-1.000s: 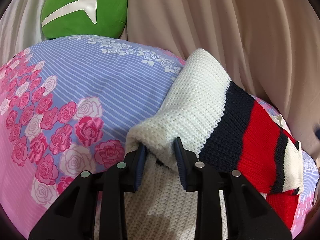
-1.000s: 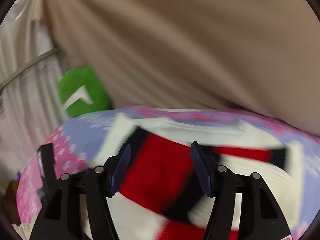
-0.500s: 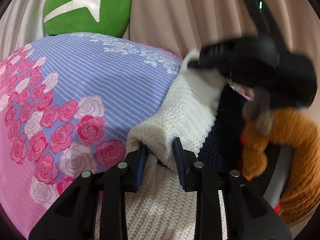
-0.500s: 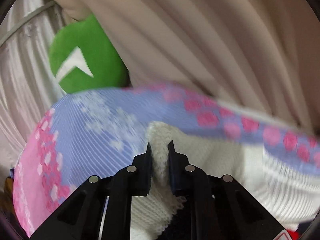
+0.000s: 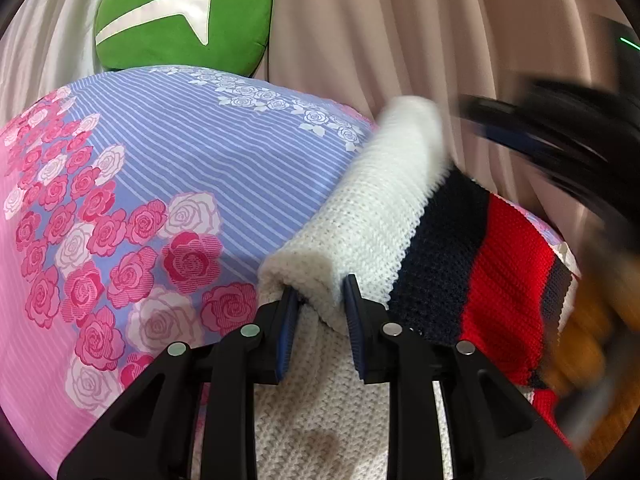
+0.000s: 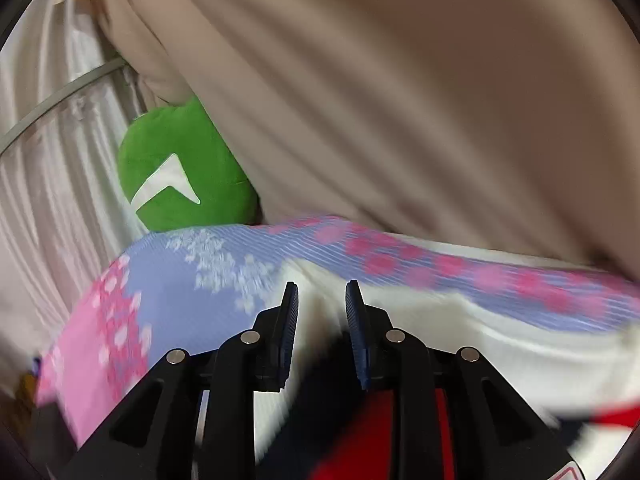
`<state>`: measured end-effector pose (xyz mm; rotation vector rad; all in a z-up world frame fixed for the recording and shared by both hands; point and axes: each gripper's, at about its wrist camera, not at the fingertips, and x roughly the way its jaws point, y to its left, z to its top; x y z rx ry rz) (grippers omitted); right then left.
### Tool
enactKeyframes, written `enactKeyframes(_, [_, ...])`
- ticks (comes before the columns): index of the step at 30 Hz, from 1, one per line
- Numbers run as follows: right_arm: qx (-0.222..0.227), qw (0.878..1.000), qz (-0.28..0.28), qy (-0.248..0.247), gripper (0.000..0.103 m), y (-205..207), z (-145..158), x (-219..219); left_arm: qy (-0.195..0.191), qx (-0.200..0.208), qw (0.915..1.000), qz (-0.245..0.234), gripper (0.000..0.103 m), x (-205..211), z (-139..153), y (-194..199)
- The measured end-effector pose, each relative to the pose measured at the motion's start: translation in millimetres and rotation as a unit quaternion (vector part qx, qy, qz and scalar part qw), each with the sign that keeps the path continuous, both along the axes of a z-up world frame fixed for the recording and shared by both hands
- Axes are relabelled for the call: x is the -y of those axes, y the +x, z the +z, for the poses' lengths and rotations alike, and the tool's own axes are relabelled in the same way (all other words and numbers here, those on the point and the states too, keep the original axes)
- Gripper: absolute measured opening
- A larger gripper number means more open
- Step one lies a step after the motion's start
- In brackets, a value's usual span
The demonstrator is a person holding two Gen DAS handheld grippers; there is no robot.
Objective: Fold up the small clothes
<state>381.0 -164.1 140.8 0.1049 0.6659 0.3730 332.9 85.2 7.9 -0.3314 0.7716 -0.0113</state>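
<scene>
Beige curtain [image 5: 400, 40] behind the bed. Floral bedsheet [image 5: 180, 160], lilac-striped with pink roses, the landmark surface. Knit sweater [image 5: 440, 240], cream with navy and red bands, lying on the sheet's right part, its cream edge rolled over. Green cushion [image 5: 180, 12] at the sheet's far edge, against the curtain. Left gripper [image 5: 318, 312] clamped on the sweater's rolled cream fold. Right gripper [image 6: 321, 312], motion-blurred, jaws opening; blurred cream knit between them, contact unclear.

A bedroom in a home is indicated by a rose-printed bedsheet [image 5: 168, 168], a green cushion [image 5: 184, 16] and beige curtains [image 6: 400, 100].
</scene>
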Motion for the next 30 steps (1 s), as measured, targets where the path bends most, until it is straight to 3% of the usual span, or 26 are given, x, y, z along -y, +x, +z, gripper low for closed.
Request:
enactKeyframes(3, [-0.001, 0.999, 0.012, -0.031, 0.024, -62.5, -4.3, 25.9, 0.003, -0.001, 1.0, 0.0, 0.024, 0.6, -0.1, 1.1])
enactKeyframes(5, [-0.039, 0.997, 0.017, -0.072, 0.02, -90.6, -30.9, 46.7, 0.004, -0.001, 1.0, -0.001, 0.023, 0.5, 0.0, 1.4])
enactKeyframes(7, [-0.075, 0.988, -0.026, -0.13, 0.017, -105.8, -63.8, 77.0, 0.005, -0.001, 1.0, -0.001, 0.024, 1.6, 0.3, 0.6])
enactKeyframes(9, [-0.076, 0.994, -0.051, -0.057, 0.015, -125.2, -71.1, 132.0, 0.007, -0.001, 1.0, -0.003, 0.024, 3.4, 0.6, -0.1])
enactKeyframes(11, [-0.075, 0.984, -0.159, -0.039, 0.013, -147.6, -63.6, 191.3, 0.009, -0.001, 0.9999, -0.004, 0.024, 3.1, 0.8, 0.5])
enactKeyframes(13, [-0.071, 0.965, -0.249, -0.047, 0.018, -169.8, -57.6, 236.5, 0.011, -0.001, 0.9999, -0.004, 0.024, 3.5, 0.8, 0.5])
enactKeyframes(14, [-0.073, 0.961, -0.265, -0.021, 0.025, -178.8, -55.1, 252.3, 0.014, -0.001, 0.9999, -0.004, 0.024, 4.1, 1.0, 0.5])
enactKeyframes(16, [-0.065, 0.963, -0.252, 0.072, 0.025, -195.4, -48.4, 273.9, 0.016, -0.001, 0.9999, -0.004, 0.024, 3.9, 1.0, 0.8])
enactKeyframes(20, [-0.063, 0.968, -0.222, 0.102, 0.039, -190.4, -44.7, 263.0, 0.019, 0.0, 0.9998, -0.005, 0.024, 3.9, 1.6, 0.9])
enactKeyframes(23, [-0.097, 0.971, -0.205, 0.077, 0.04, -161.9, -60.5, 241.1, 0.02, 0.0, 0.9998, -0.007, 0.024, 7.1, 2.2, 0.4])
enactKeyframes(25, [-0.092, 0.97, -0.22, 0.05, 0.015, -158.4, -61.4, 228.2, 0.023, 0.0, 0.9997, -0.008, 0.024, 9.2, 2.6, 0.1])
enactKeyframes(26, [-0.071, 0.971, -0.223, 0.052, 0.009, -163.9, -53.6, 226.5, 0.023, 0.0, 0.9997, -0.008, 0.024, 9.4, 2.6, 0.1])
enactKeyframes(28, [-0.006, 0.971, -0.227, 0.069, 0.008, -186.1, -26.9, 227.0, 0.024, 0.0, 0.9997, -0.008, 0.024, 10.2, 2.8, 0.3])
enactKeyframes(30, [0.02, 0.97, -0.234, 0.066, 0.008, -197.9, -14.0, 231.1, 0.03, 0.0, 0.9995, -0.009, 0.026, 13.0, 3.2, 0.3])
